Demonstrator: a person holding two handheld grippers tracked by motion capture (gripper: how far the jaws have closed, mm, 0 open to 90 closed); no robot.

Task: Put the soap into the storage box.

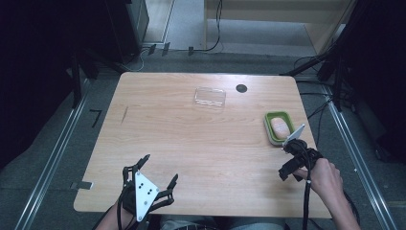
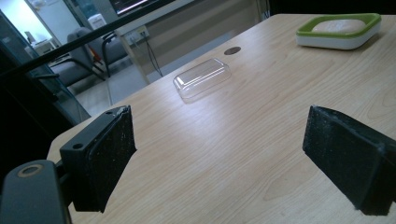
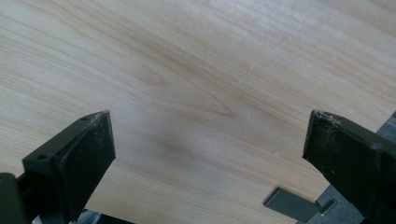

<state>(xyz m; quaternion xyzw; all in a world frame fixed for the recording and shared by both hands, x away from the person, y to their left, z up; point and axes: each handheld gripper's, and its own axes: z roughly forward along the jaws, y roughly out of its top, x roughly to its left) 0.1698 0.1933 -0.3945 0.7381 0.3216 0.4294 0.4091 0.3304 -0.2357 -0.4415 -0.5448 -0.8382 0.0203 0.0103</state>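
**Pale wood, green rim, black jaws**

The table is showing light tan wood with darker grain streaks and a small dark round spot. The dish is wearing a lime-green rim over a white base, and the soap inside is looking pale pink. The lid is gleaming clear. Both the left gripper and right gripper are showing black, each carrying a grey plate.
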